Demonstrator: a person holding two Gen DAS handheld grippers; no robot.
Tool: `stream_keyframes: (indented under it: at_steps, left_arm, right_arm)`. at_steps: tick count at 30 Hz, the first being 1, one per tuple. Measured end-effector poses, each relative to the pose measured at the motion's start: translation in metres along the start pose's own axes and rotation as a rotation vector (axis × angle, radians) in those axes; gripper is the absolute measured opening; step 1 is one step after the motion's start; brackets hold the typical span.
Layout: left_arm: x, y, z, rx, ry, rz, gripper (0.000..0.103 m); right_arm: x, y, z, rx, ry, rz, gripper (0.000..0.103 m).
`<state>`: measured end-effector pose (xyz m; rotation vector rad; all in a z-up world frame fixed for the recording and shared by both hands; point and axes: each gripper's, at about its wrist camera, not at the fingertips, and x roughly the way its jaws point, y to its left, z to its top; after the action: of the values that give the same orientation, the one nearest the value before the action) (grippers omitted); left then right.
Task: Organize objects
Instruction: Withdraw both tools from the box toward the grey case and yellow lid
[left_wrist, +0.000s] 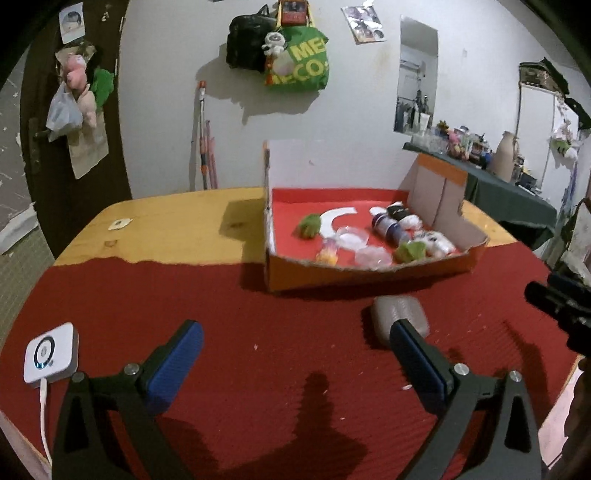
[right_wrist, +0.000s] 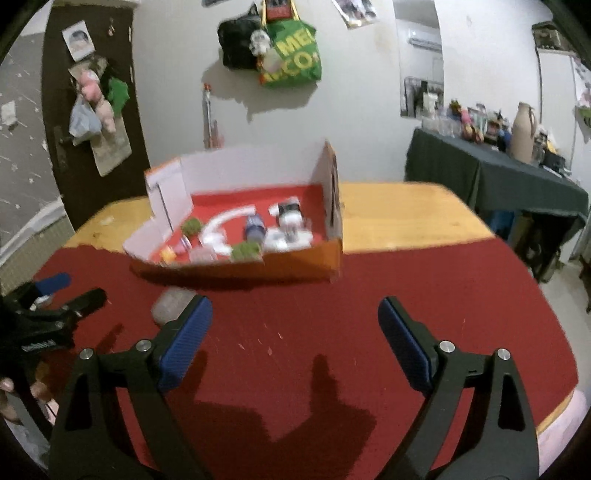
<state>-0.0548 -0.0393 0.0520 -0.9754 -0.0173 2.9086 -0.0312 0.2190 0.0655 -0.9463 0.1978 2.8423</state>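
Observation:
An orange cardboard box (left_wrist: 369, 271) with a red lining stands on the red mat and holds several small items: green tufts, clear pieces, a white curved strip, rolled socks. It also shows in the right wrist view (right_wrist: 295, 264). A pale grey rounded object (left_wrist: 400, 314) lies on the mat just in front of the box, touching my left gripper's right fingertip; the right wrist view shows the object (right_wrist: 171, 303) by the right gripper's left fingertip. My left gripper (left_wrist: 295, 341) is open and empty. My right gripper (right_wrist: 295, 319) is open and empty.
A white square device (left_wrist: 50, 352) with a cable lies at the mat's left edge. The red mat (left_wrist: 277, 314) covers the near part of a wooden table (left_wrist: 166, 229). A dark cloth-covered side table (right_wrist: 498, 177) with clutter stands at the right. Bags hang on the wall.

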Motion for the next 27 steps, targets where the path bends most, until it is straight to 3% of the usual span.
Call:
stream_keyframes:
  at_steps: [13, 21, 27]
  left_arm:
    - [0.029, 0.007, -0.017, -0.045, 0.137, -0.040, 0.103]
    - [0.025, 0.013, -0.016, -0.051, 0.134, -0.030, 0.103]
    - [0.011, 0.028, -0.012, -0.047, 0.109, -0.009, 0.103]
  right_arm:
    - [0.019, 0.005, -0.011, 0.000, 0.066, 0.027, 0.092]
    - [0.021, 0.015, -0.009, -0.008, 0.077, 0.047, 0.092]
    - [0.029, 0.047, -0.011, -0.086, 0.107, 0.109, 0.092]
